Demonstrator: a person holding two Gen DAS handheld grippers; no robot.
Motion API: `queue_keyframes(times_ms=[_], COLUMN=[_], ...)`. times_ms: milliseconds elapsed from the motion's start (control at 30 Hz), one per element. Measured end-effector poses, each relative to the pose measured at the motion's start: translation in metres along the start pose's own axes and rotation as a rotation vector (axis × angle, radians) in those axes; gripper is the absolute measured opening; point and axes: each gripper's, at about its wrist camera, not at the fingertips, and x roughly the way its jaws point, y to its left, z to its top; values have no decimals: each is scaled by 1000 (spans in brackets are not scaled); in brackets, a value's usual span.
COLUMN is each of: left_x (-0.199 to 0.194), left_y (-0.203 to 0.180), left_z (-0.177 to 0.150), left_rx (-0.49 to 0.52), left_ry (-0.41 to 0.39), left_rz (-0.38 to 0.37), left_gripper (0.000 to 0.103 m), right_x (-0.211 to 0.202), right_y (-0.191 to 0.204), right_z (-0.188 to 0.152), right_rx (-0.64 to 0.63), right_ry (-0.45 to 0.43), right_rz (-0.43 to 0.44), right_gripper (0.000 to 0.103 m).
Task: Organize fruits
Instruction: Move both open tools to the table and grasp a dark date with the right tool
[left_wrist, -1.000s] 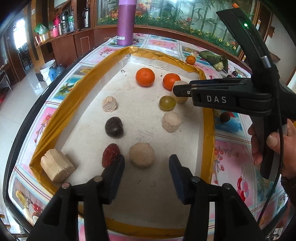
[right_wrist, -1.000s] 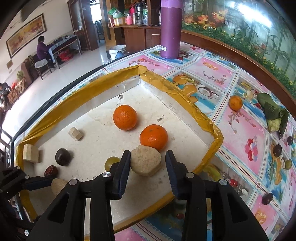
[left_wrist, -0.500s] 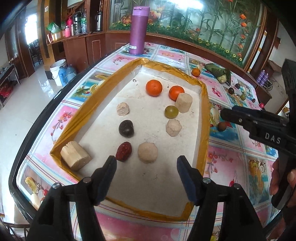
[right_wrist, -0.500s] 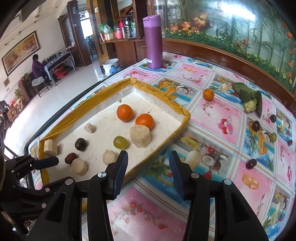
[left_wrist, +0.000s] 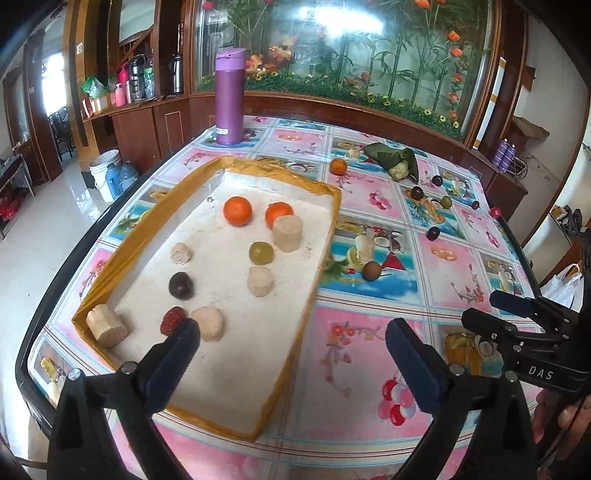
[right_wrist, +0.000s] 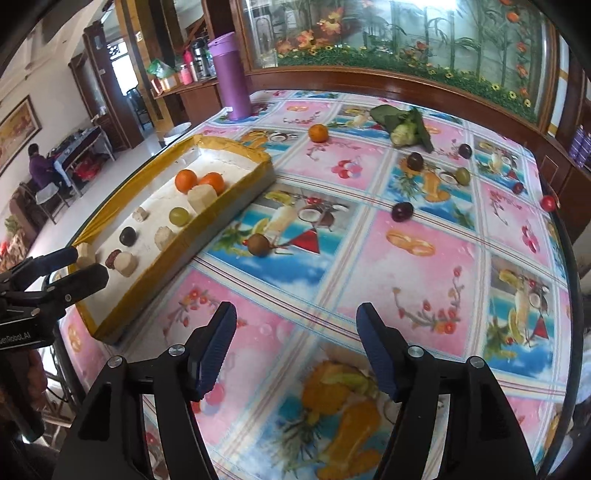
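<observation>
**Both grippers empty above the fruit table**

The left gripper (left_wrist: 293, 345) tilts downward over the yellow-rimmed white tray (left_wrist: 317, 280), jaws opening, nothing between them. The right gripper (right_wrist: 295, 338), just beside the tray, also opens on nothing. A small brown round fruit (right_wrist: 257, 244), perhaps a longan, lies near the tray's side; two glossy oranges (left_wrist: 237, 211) sit inside it.

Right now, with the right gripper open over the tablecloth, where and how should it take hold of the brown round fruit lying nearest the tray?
Grip the brown round fruit across its widest middle, coming down from above. It is a small ball lying alone on the flat tablecloth, apart from the tray, so either side is free. The right gripper is empty, its jaws opening, already wider than the fruit.
</observation>
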Motion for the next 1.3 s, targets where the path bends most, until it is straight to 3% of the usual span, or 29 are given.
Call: queue_keyframes(times_ms=[167, 400, 533, 833, 1167, 1300], left_x=[-1, 10, 22, 28, 31, 38], left_y=[-42, -81, -88, -85, -71, -73], left_z=[1, 1, -5, -14, -10, -5], left_rx=[73, 150, 155, 170, 123, 125], left_ry=[-27, 12, 73, 123, 130, 143], left_rz=[64, -2, 7, 75, 60, 57], left_gripper=[103, 103, 103, 103, 103, 103], right_x=[-20, -37, -35, 28, 91, 104], right_y=[-37, -83, -101, -102, -95, -93], right_z=[-16, -29, -22, 46, 78, 79], right_rx=[68, 141, 155, 47, -104, -138], right_ry=[-19, -36, -45, -42, -13, 11], right_rz=[-42, -78, -68, 46, 43, 57], right_gripper=[73, 73, 74, 75, 74, 56])
